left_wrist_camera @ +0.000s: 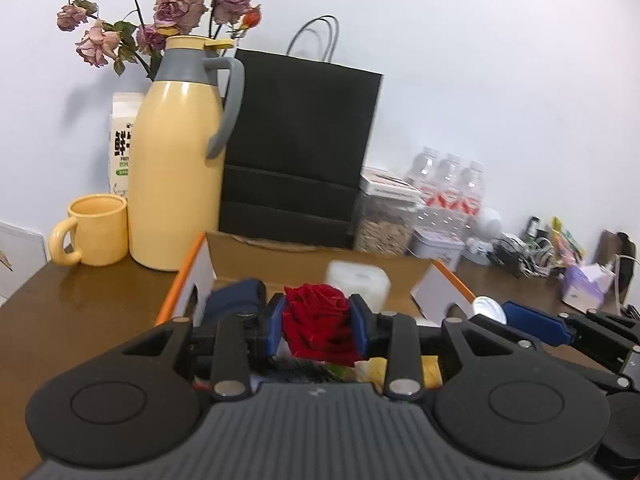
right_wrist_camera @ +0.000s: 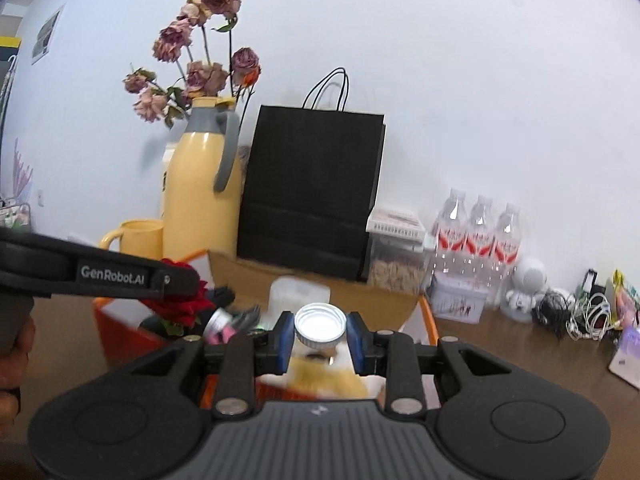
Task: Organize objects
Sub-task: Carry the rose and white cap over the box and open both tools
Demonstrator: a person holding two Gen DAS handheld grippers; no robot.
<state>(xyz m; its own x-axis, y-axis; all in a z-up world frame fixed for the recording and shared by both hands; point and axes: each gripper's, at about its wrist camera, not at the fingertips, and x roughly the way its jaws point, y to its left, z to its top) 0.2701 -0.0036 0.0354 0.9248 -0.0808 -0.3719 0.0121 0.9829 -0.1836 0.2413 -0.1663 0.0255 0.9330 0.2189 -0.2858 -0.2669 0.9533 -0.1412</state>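
Left gripper (left_wrist_camera: pixel 319 330) clamping red rose (left_wrist_camera: pixel 318 322), right gripper (right_wrist_camera: pixel 320 338) clamping silver-capped jar (right_wrist_camera: pixel 320 325)

Yellow flask (left_wrist_camera: pixel 176 160) and black bag (left_wrist_camera: pixel 298 152) wall off the box's (left_wrist_camera: pixel 240 256) far side; above is open.

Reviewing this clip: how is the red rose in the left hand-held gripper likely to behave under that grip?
The red rose sits bloom-first between the left hand-held gripper's blue pads, so its soft petals probably crush or bruise easily. It looks very light. The stem is mostly hidden below, so it may droop or swing.
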